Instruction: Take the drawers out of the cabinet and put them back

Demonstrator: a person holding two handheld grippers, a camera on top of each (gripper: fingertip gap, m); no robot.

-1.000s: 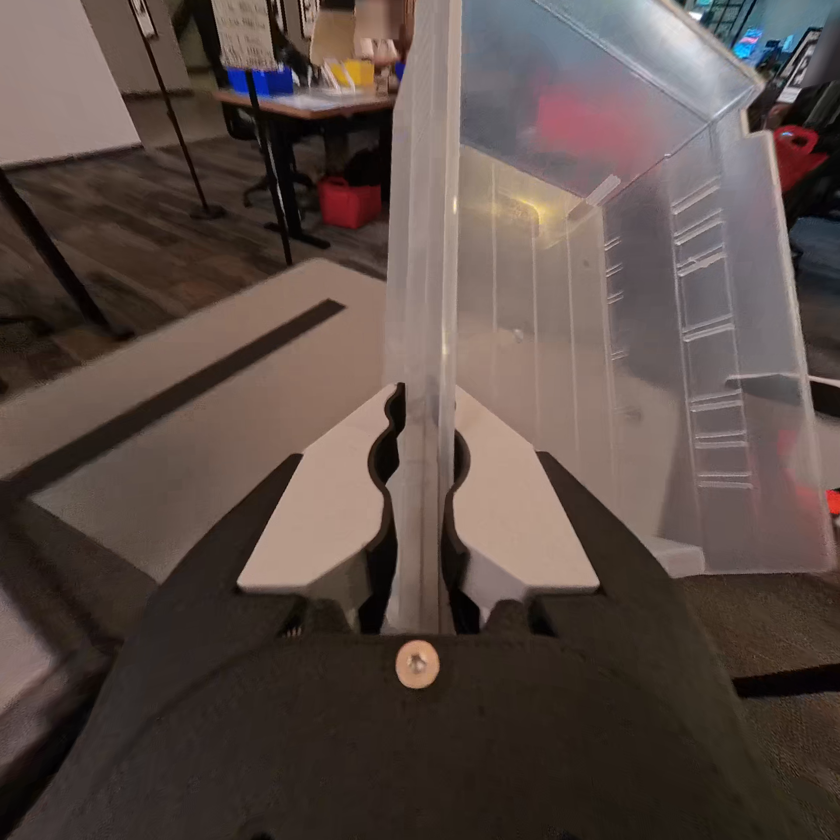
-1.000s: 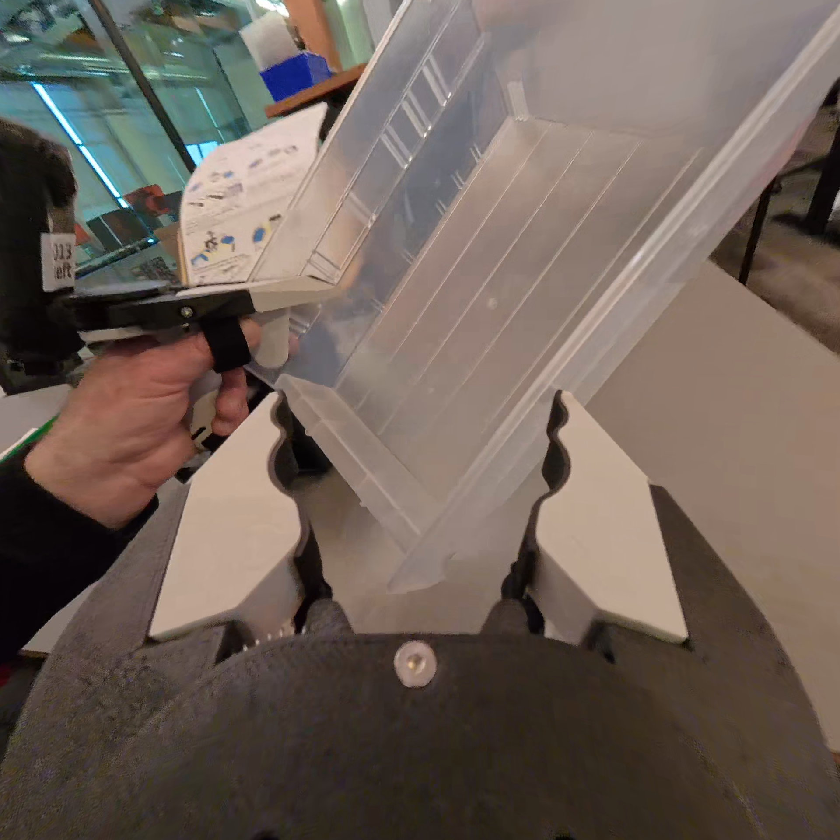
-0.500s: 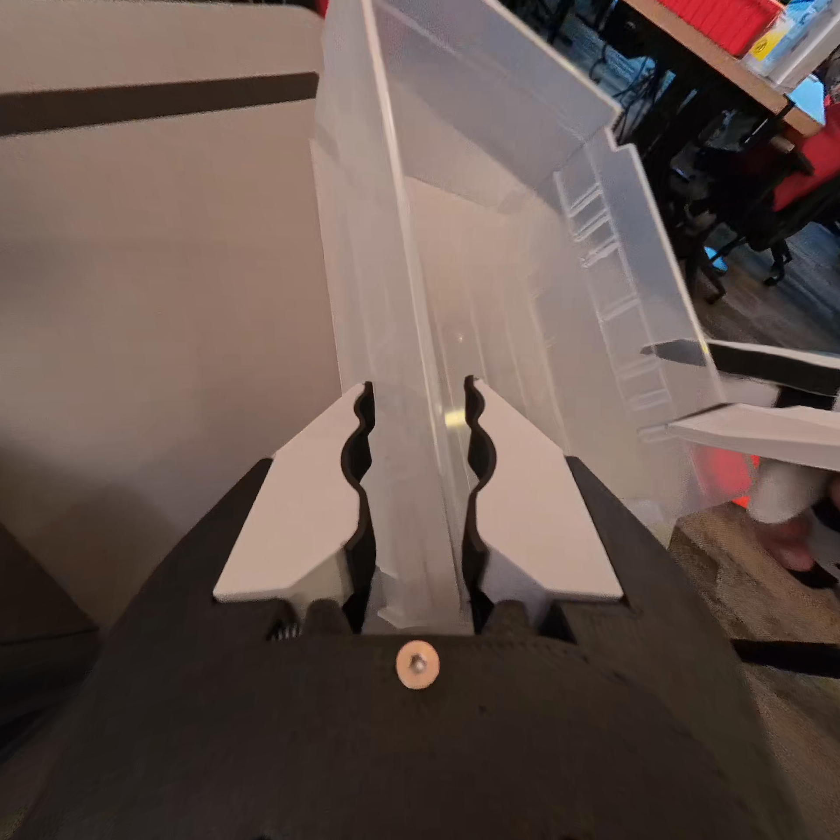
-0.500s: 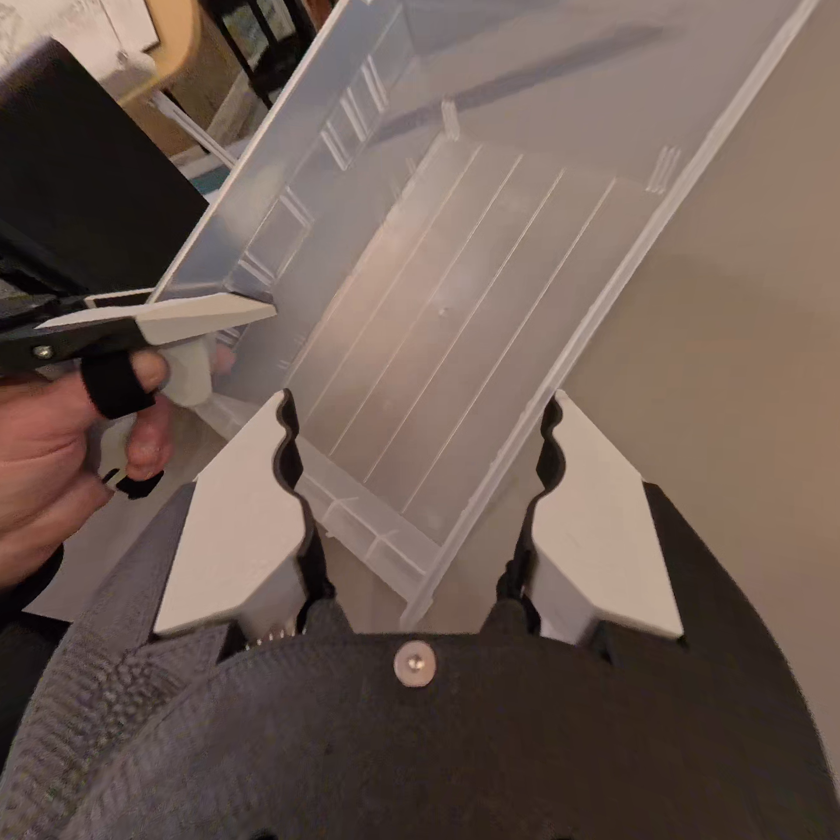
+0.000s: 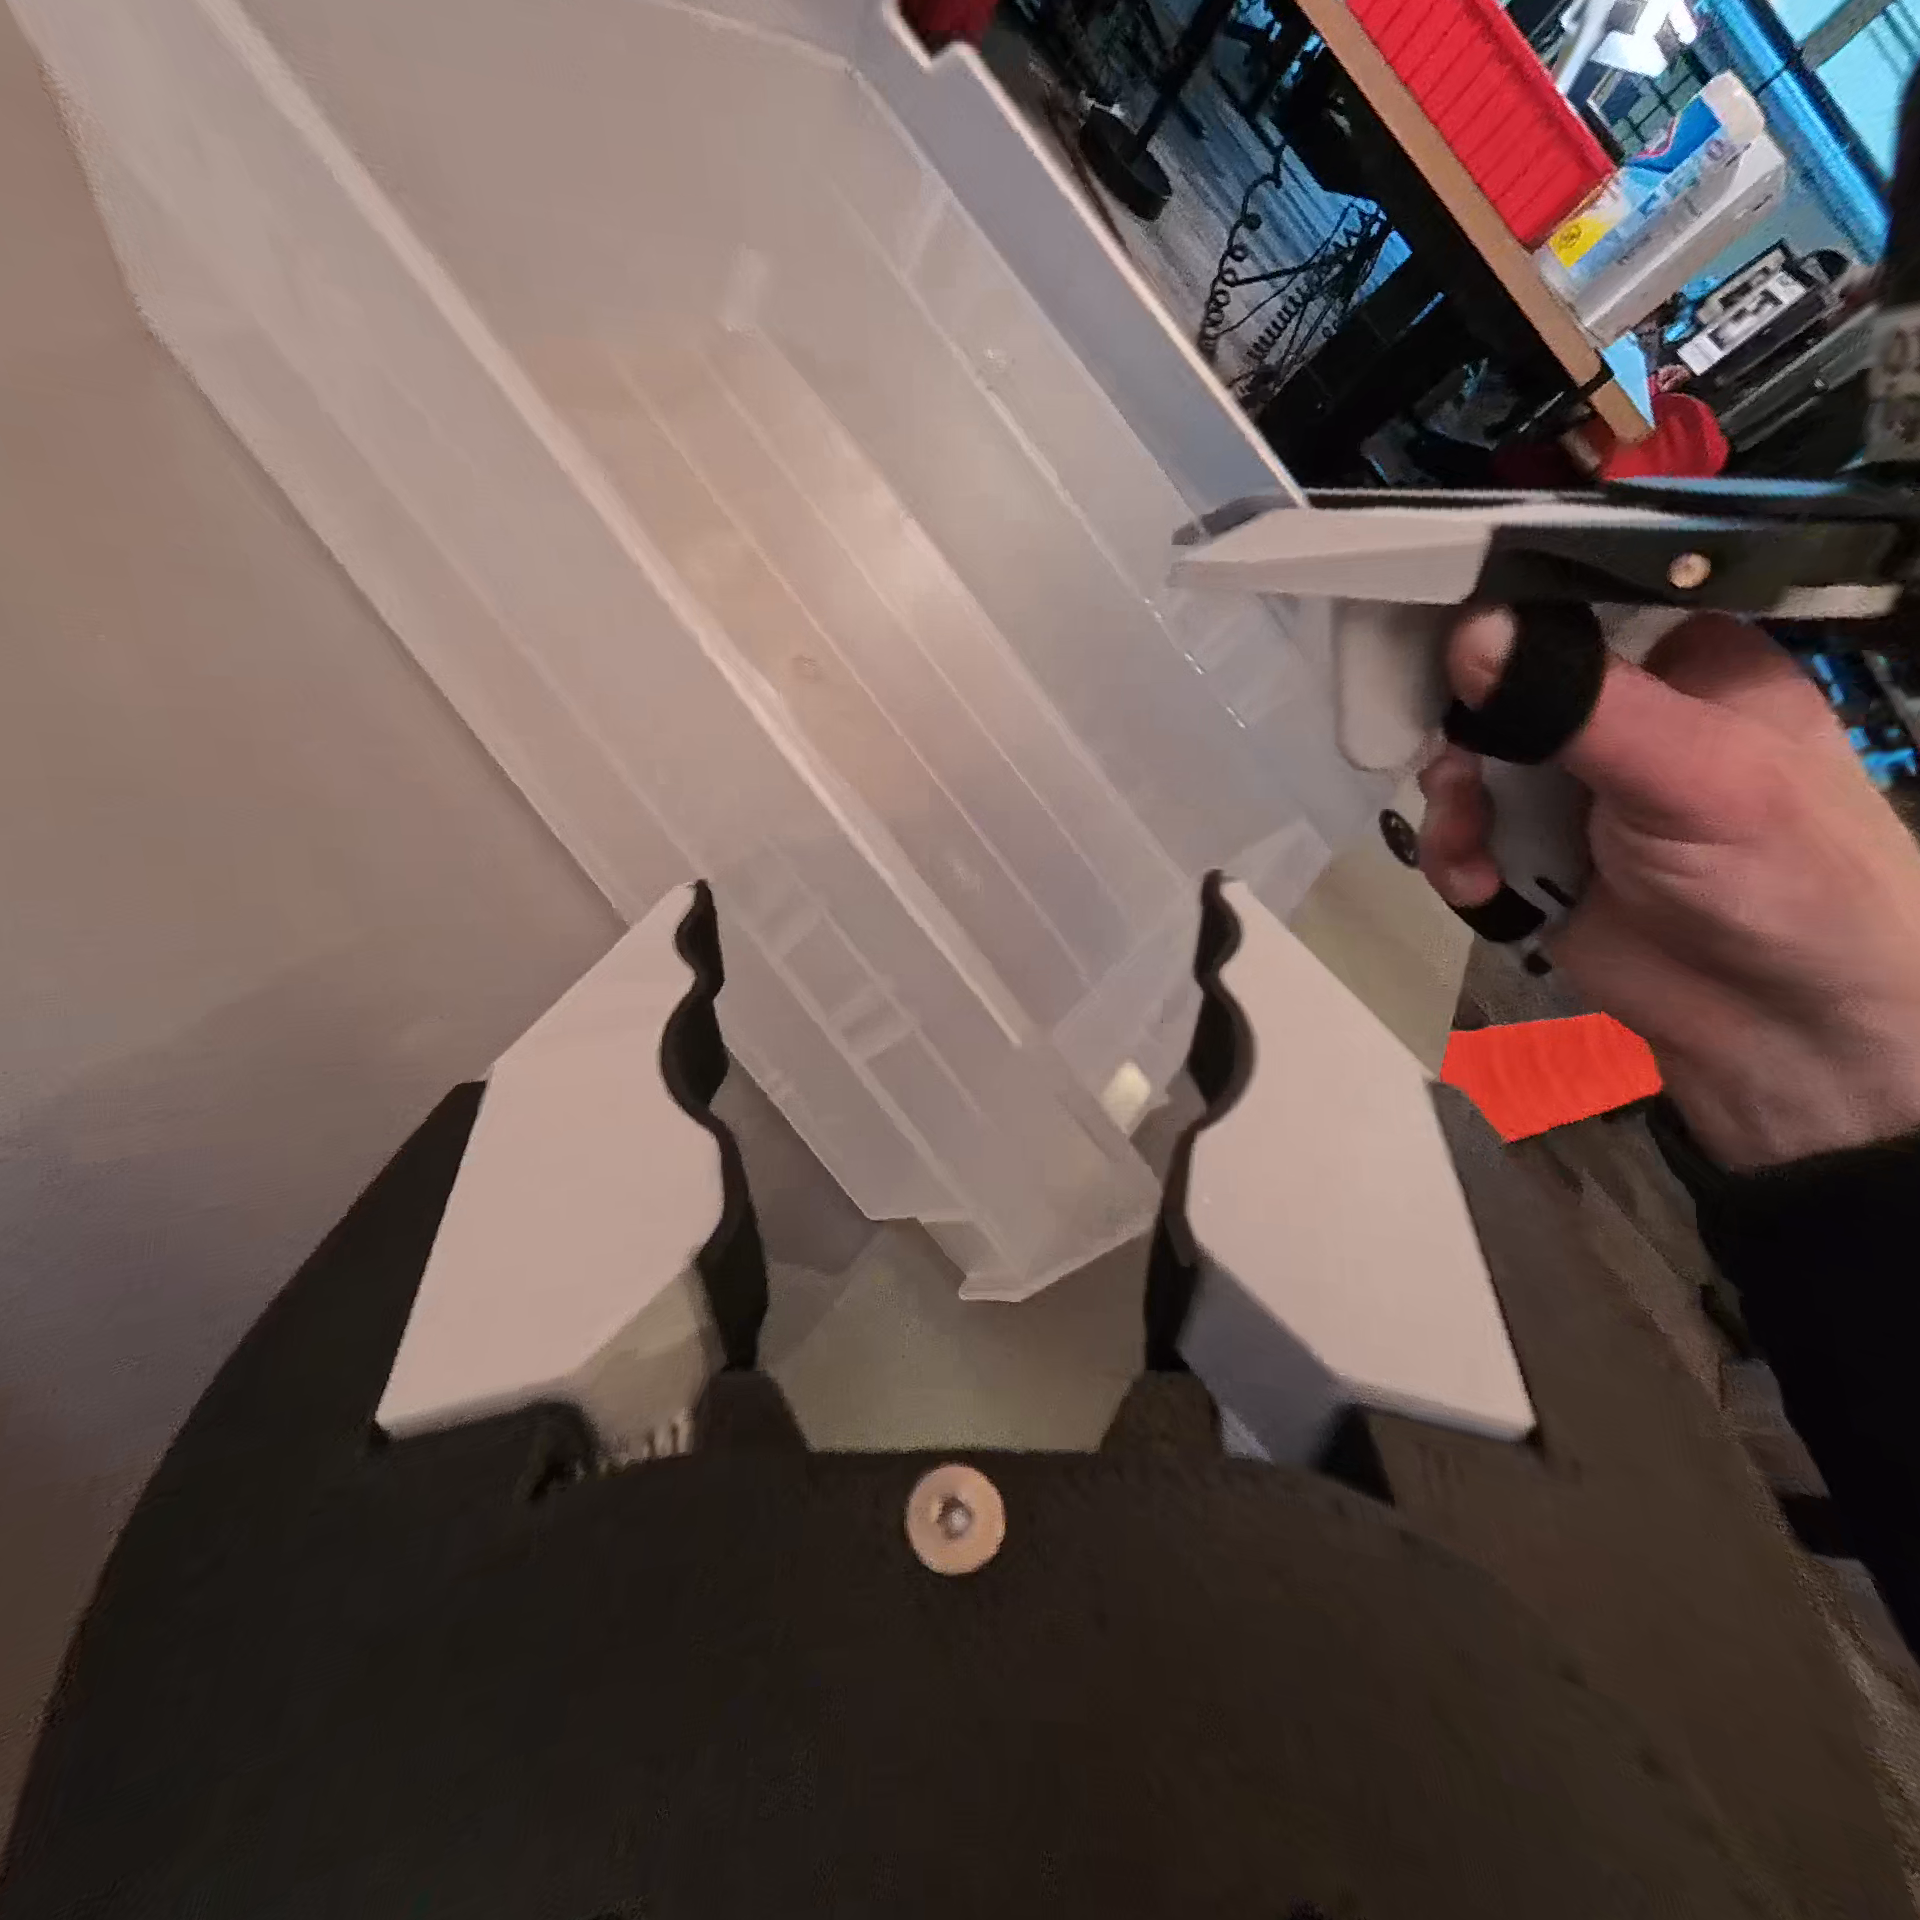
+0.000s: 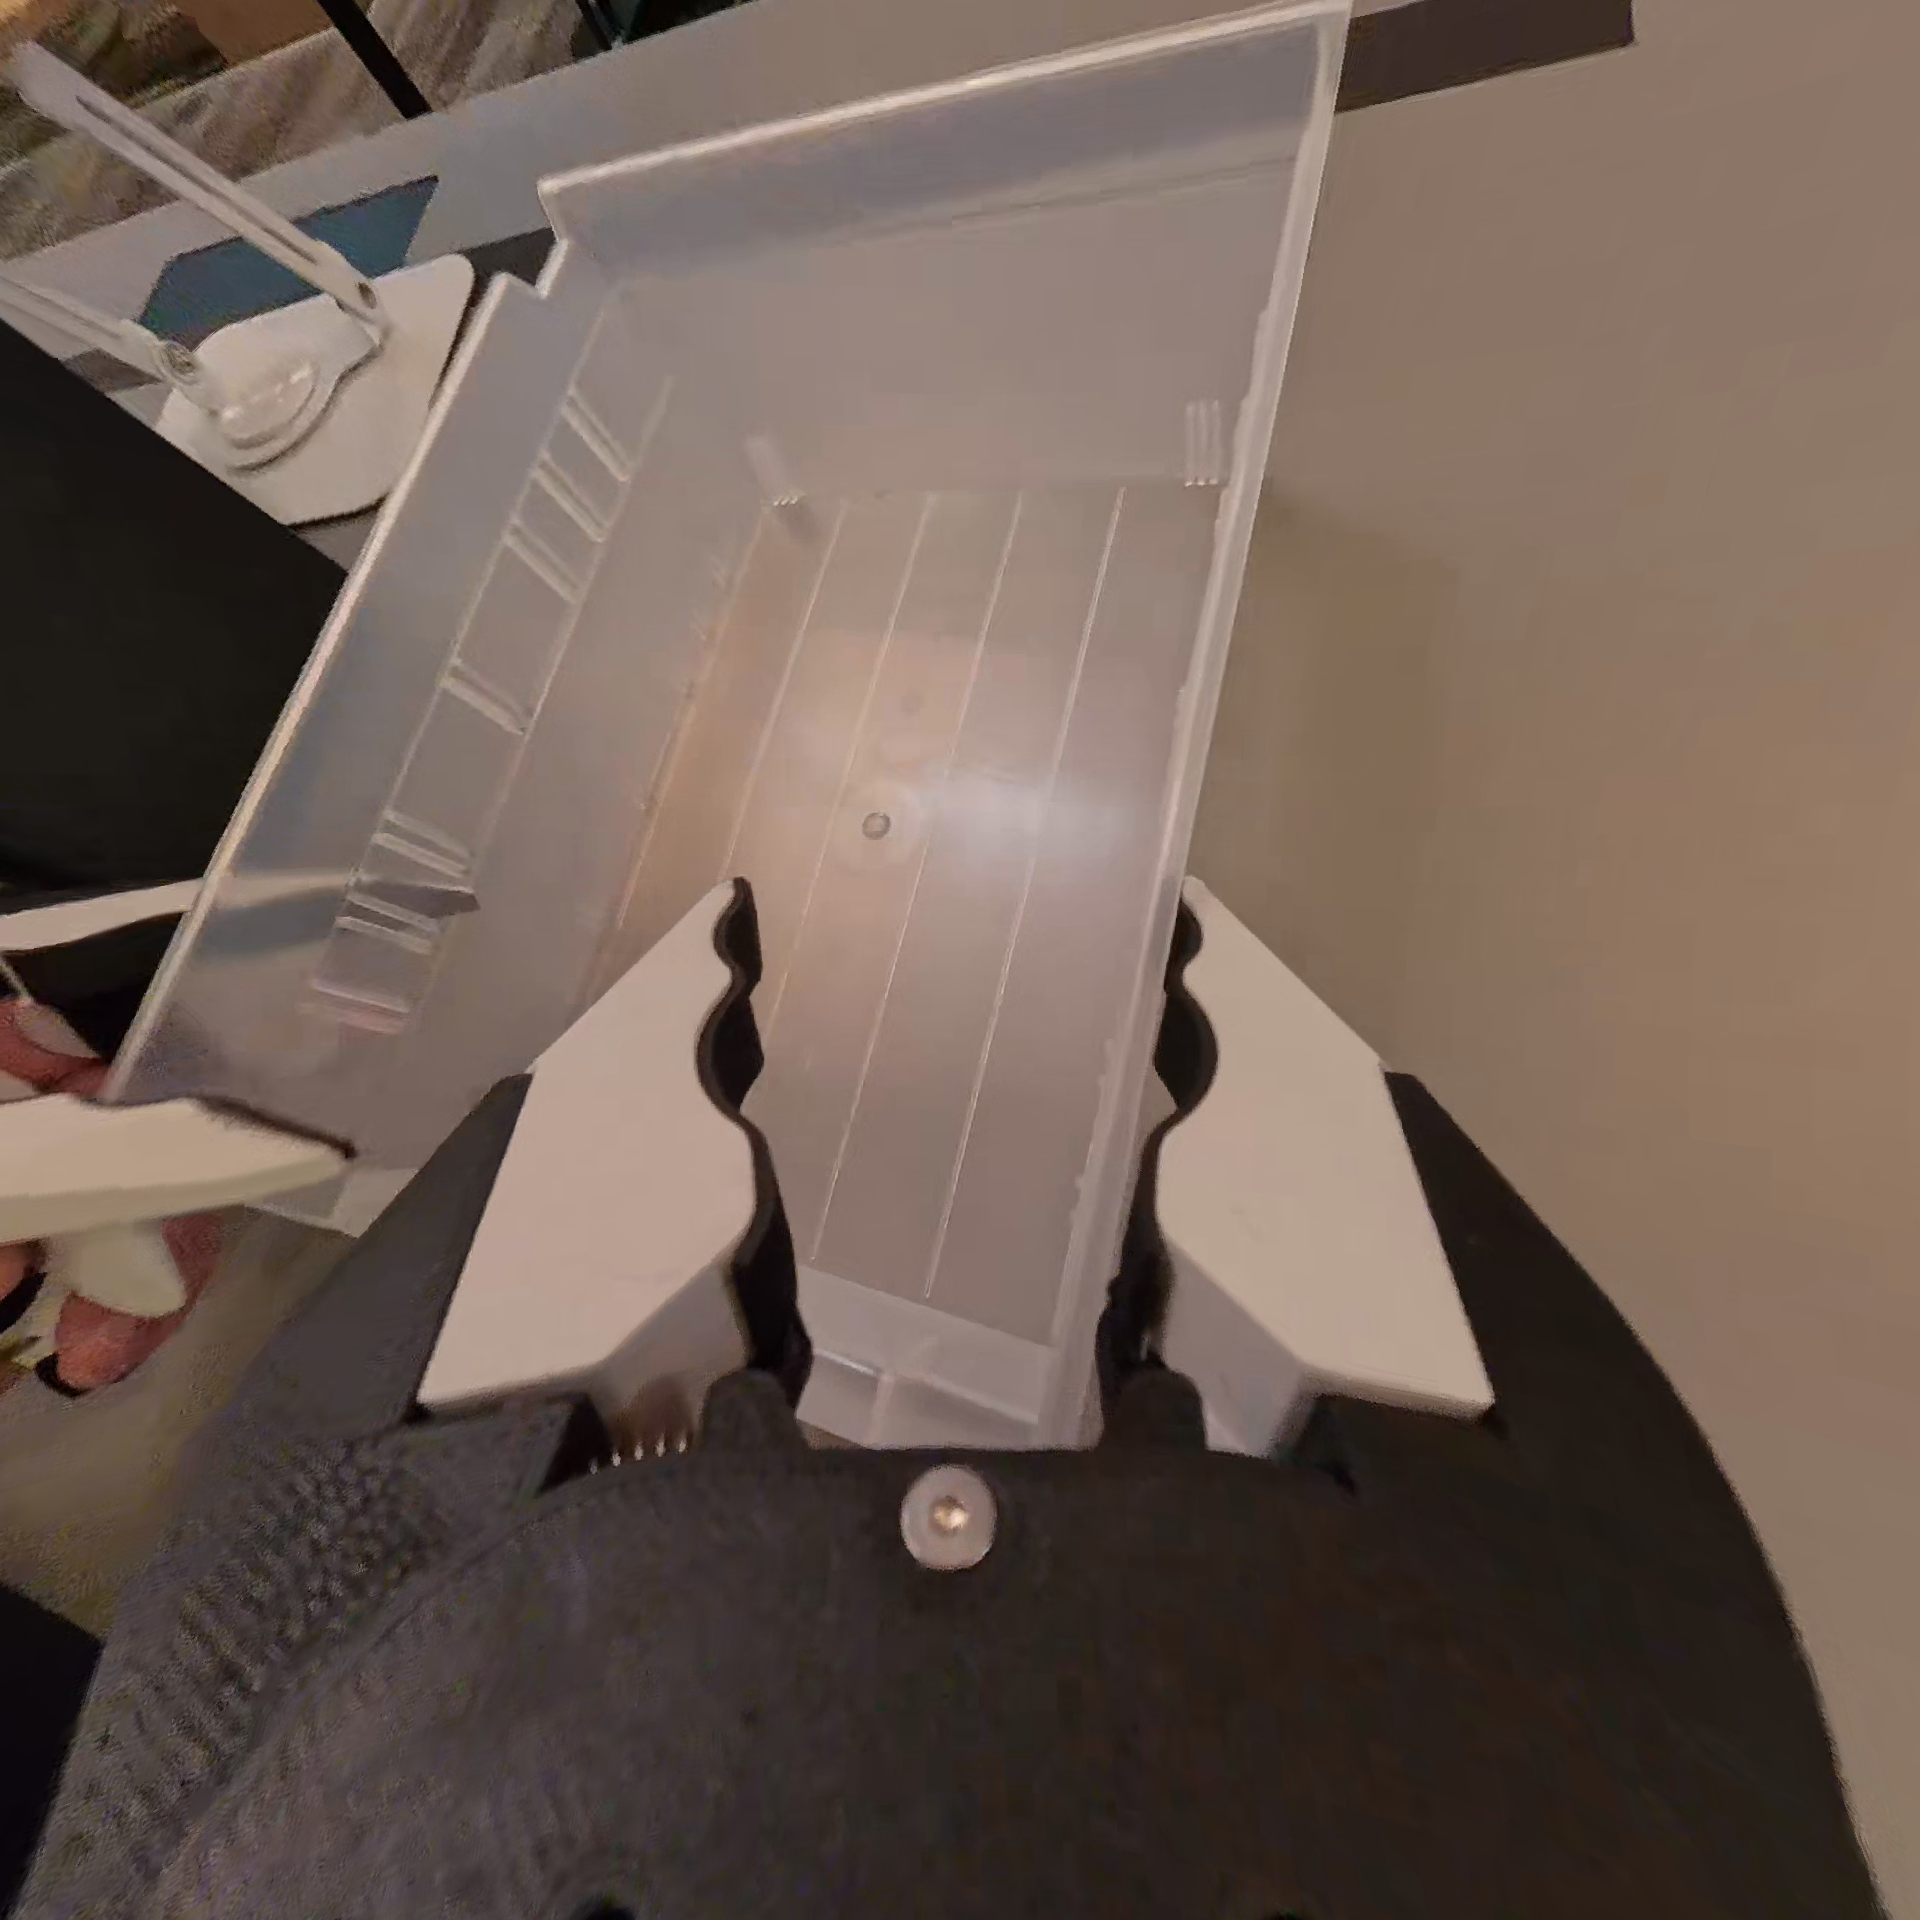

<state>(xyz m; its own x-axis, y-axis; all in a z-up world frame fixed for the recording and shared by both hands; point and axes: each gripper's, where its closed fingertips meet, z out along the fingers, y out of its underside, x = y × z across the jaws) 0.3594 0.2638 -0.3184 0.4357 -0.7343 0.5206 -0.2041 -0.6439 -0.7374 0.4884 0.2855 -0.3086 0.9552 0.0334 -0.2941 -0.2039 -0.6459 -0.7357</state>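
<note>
A clear plastic drawer (image 5: 790,582) lies open side up on the beige table (image 5: 208,727). My left gripper (image 5: 956,894) is open, and the drawer's near corner sits loose between its wide jaws. My right gripper (image 6: 964,894) is open too. Its jaws straddle the near end of the drawer (image 6: 935,727), with the drawer's right wall close to the right finger. Each gripper also shows in the other's view: the right one (image 5: 1351,551) at the drawer's side wall, the left one (image 6: 156,1153) at its left corner. The cabinet is out of view.
A person's hand (image 5: 1714,883) holds the right gripper. A white stand base (image 6: 301,395) sits on the table beyond the drawer's far left corner. A dark strip (image 6: 1486,52) runs along the far side. An orange object (image 5: 1548,1075) lies past the table edge.
My left gripper was shut on the drawer's wall and has opened wide. The drawer has come down from a tilted, lifted pose to lie flat on the table. My right gripper stayed open.
</note>
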